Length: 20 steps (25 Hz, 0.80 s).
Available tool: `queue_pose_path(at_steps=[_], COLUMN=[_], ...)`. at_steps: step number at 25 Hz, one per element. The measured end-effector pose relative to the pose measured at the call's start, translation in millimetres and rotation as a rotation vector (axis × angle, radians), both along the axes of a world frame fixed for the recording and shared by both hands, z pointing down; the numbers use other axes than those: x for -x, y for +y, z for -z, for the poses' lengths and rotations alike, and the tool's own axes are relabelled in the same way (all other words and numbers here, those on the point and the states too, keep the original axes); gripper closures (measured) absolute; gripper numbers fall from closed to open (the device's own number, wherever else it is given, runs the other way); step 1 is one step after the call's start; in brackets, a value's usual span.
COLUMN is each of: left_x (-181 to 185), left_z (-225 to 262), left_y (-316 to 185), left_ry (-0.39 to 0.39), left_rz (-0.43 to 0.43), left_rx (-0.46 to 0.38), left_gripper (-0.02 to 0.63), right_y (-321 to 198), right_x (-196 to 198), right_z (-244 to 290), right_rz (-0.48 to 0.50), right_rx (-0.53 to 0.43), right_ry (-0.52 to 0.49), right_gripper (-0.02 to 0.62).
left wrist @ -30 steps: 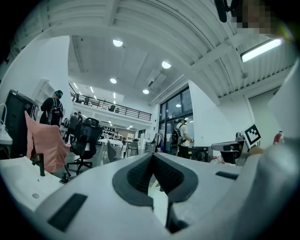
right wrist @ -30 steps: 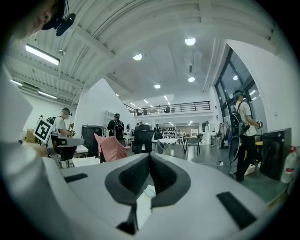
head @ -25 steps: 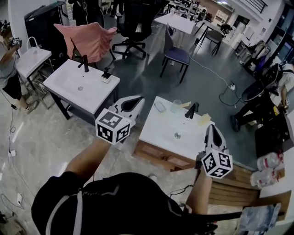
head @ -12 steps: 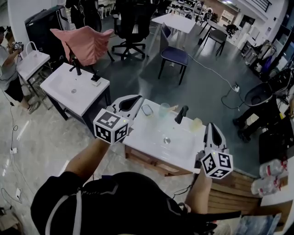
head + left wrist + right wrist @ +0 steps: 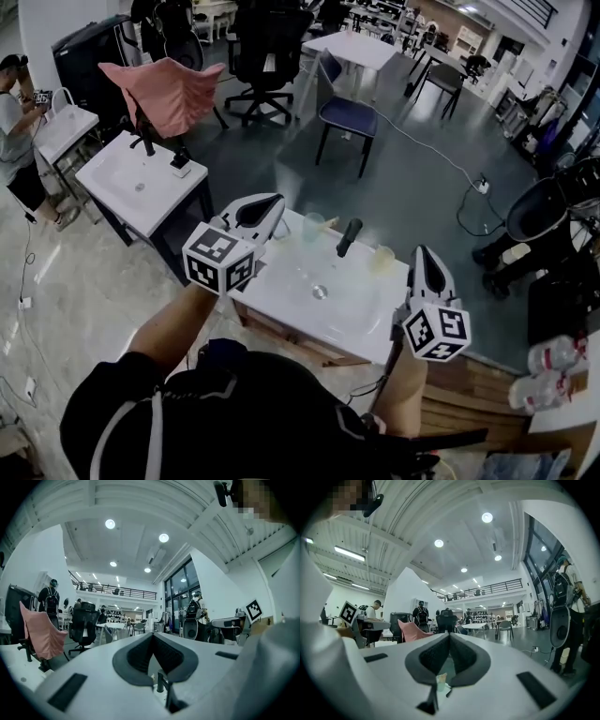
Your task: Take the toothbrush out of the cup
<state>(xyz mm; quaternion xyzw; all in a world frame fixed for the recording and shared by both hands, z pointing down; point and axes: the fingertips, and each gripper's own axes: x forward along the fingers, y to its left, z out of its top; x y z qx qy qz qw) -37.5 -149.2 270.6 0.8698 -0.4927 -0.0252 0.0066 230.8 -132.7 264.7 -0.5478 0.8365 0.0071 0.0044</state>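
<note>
- In the head view I hold the left tool [image 5: 274, 201] and the right tool [image 5: 421, 251] out level, one on each side of a white bench [image 5: 347, 314] with a sunken basin and a drain [image 5: 320, 292].
- Both tools are closed tight and hold nothing. The two gripper views show the pads meeting at the tip, while the head view shows only the tools' backs and marker cubes.
- A clear cup [image 5: 312, 225] stands at the bench's far edge, just left of the black tap [image 5: 347, 236]. A pale yellowish thing [image 5: 382, 258] stands to the tap's right.
- The toothbrush is too small for me to make out in any view.
- The left gripper view shows only the tap in the gap under the pads. The right gripper view shows there a small pale cup with an orange top [image 5: 441, 679], which the head view leaves as a blur.
- The left tool's tip lies just beside the clear cup in the head view, at the bench's far left corner. The right tool's tip lies at the right rim, with the tap between it and that cup.
- Open grey floor lies beyond the far edge.
- A second white bench [image 5: 141, 178] stands to the left with a gap between.
- Wooden planks [image 5: 469, 389] crowd the near right.
- A blue chair [image 5: 347, 114] stands well apart behind.
</note>
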Motion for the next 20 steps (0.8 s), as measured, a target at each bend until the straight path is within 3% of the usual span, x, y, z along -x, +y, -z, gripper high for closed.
queue_pose_path(at_steps=[9, 20], left_x=[-18, 3], left_z=[-7, -11], left_y=[-28, -78], left_ry=[-0.016, -0.004], left_rz=[-0.026, -0.132], left_rx=[0.004, 0.006], left_gripper=[0.601, 0.601], right_y=[-30, -63], right_x=[-10, 17], right_z=[-10, -12], right_rz=[-0.009, -0.080], right_rx=[0.015, 0.026], right_ry=[-0.014, 0.033], right_gripper=[0.589, 0.560])
